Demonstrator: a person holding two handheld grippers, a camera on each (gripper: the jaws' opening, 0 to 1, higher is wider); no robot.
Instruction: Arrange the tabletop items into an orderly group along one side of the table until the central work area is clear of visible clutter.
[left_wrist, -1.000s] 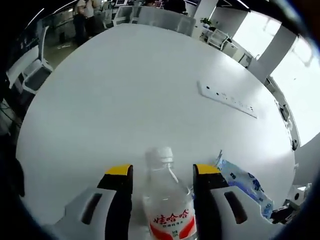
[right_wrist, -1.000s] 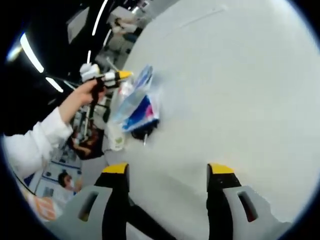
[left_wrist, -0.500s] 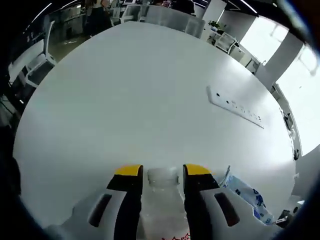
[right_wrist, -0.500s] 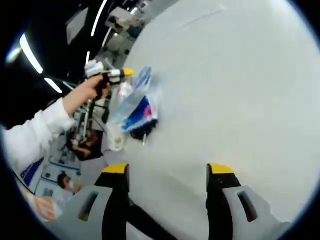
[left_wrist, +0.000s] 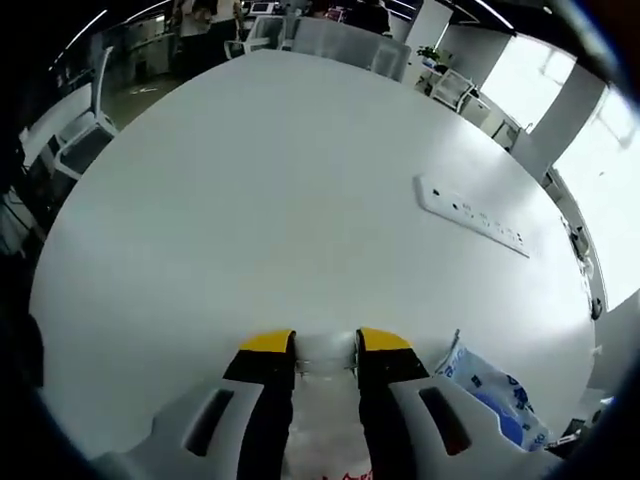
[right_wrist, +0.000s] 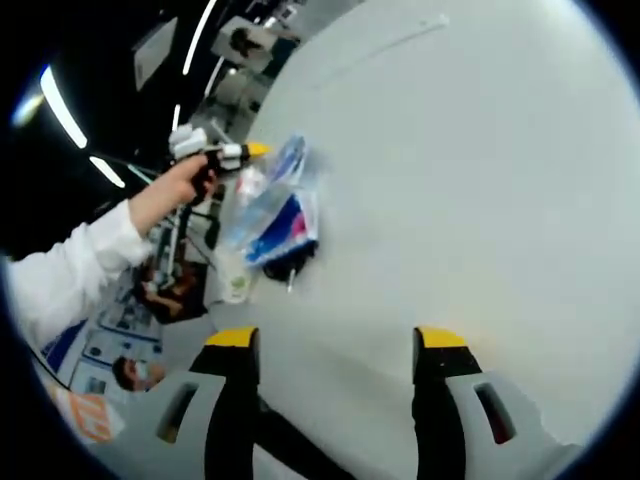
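Observation:
My left gripper (left_wrist: 324, 343) is shut on a clear water bottle (left_wrist: 322, 420) with a red label; the bottle's cap sits pinched between the yellow-tipped fingers (left_wrist: 268, 345). A blue and white plastic packet (left_wrist: 492, 393) lies on the white table (left_wrist: 280, 200) just right of it. In the right gripper view my right gripper (right_wrist: 336, 340) stands open above bare table, nothing between its jaws. Far to its left the same packet (right_wrist: 272, 205) lies by the table edge, with the left gripper (right_wrist: 228, 154) held in a person's hand (right_wrist: 165, 190) beside it.
A white power strip (left_wrist: 472, 215) lies on the table's right half. Chairs (left_wrist: 75, 140) stand around the far and left edges. People stand at the back of the room. A small dark object (right_wrist: 290, 262) sits under the packet.
My left gripper has gone from open around the bottle to shut on its neck, and the bottle now sits lower in the view. The right gripper holds still and open.

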